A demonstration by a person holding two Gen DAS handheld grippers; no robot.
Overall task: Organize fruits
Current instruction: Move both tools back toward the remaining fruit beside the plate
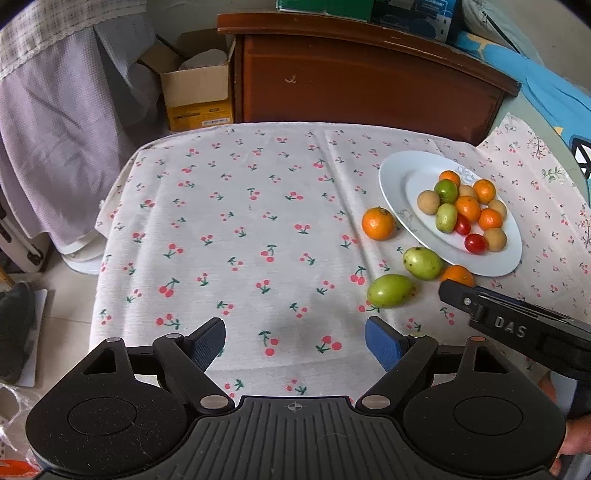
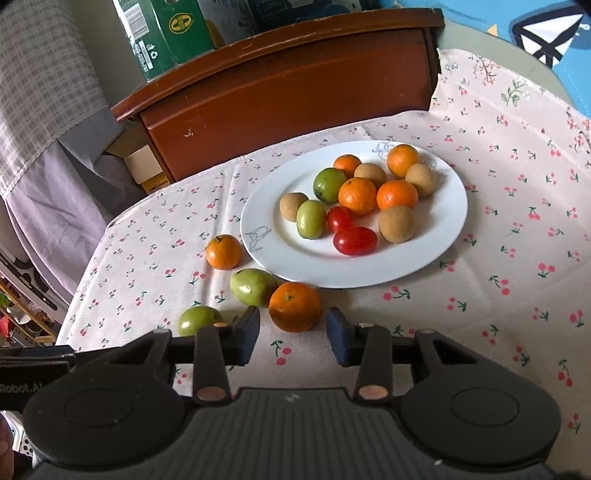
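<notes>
A white plate [image 2: 436, 254] [image 1: 395, 173] holds several oranges, green fruits, brown fruits and two red tomatoes. Off the plate on the cherry-print cloth lie an orange [image 2: 294, 306] [image 1: 457, 274], a second orange [image 2: 223, 252] [image 1: 378, 223] and two green fruits [image 2: 252, 287] [image 2: 198, 319], also seen in the left wrist view [image 1: 422, 263] [image 1: 389, 290]. My right gripper [image 2: 293, 336] is open, its fingertips just short of the near orange on either side. My left gripper [image 1: 295, 343] is open and empty over bare cloth, left of the fruits.
A brown wooden cabinet [image 2: 288, 96] stands behind the table. A cardboard box [image 1: 195, 85] and hanging grey cloth [image 1: 55, 122] are at the far left. The table's left edge [image 1: 99, 236] drops to the floor. Green boxes [image 2: 162, 33] sit on the cabinet.
</notes>
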